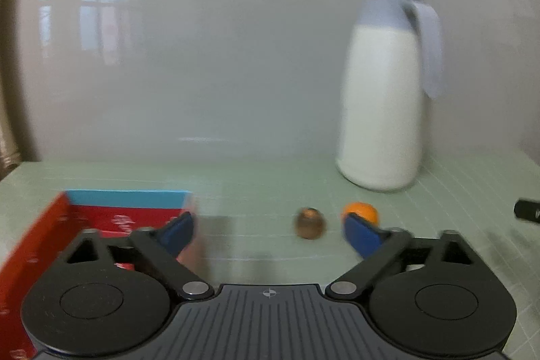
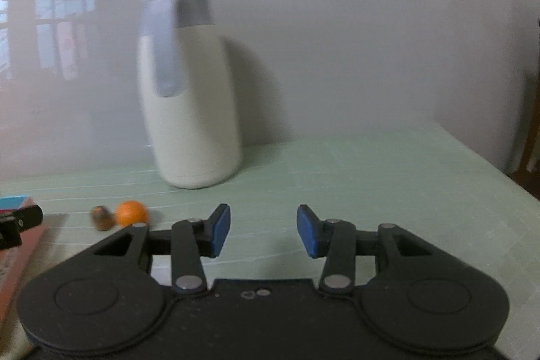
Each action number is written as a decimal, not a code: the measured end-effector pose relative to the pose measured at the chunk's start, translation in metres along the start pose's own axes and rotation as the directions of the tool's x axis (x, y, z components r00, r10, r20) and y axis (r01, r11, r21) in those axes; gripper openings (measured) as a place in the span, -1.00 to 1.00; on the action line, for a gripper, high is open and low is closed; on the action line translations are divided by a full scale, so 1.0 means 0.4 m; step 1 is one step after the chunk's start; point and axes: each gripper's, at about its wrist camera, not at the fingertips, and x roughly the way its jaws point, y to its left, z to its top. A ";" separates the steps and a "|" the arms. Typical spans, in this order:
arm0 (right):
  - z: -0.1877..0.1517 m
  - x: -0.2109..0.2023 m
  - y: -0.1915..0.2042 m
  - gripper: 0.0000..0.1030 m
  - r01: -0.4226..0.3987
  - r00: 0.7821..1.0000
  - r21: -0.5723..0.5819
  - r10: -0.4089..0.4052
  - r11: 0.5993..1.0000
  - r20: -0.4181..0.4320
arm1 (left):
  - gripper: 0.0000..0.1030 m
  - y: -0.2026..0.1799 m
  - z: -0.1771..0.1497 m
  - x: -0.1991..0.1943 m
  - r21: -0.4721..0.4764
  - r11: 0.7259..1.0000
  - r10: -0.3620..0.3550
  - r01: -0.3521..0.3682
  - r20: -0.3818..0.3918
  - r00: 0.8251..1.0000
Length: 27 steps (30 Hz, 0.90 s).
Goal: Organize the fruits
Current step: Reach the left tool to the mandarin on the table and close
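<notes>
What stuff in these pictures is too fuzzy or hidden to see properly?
- Brown fruit: blurred in both views, so its kind is unclear.
- Orange fruit: left wrist view, its lower left is hidden behind the open left gripper's fingertip.
- Red box: left wrist view, its inside is mostly covered by the gripper; the frame edge cuts it.
- Black object: cut off by the right edge.
</notes>
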 end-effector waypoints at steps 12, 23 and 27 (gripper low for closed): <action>0.014 0.083 -0.098 -0.08 0.058 0.998 0.071 -0.057 0.996 -0.016 | 0.34 -0.145 0.001 0.130 0.029 0.997 -0.073 0.076 -0.086 0.994; 0.028 0.159 -0.147 -0.07 0.106 0.994 0.084 -0.103 0.991 -0.045 | 0.26 -0.200 0.018 0.179 0.074 0.994 -0.075 0.083 -0.109 0.991; 0.032 0.168 -0.162 -0.06 0.110 0.993 0.102 -0.106 0.989 -0.045 | 0.24 -0.212 0.016 0.199 0.076 0.993 -0.080 0.092 -0.146 0.986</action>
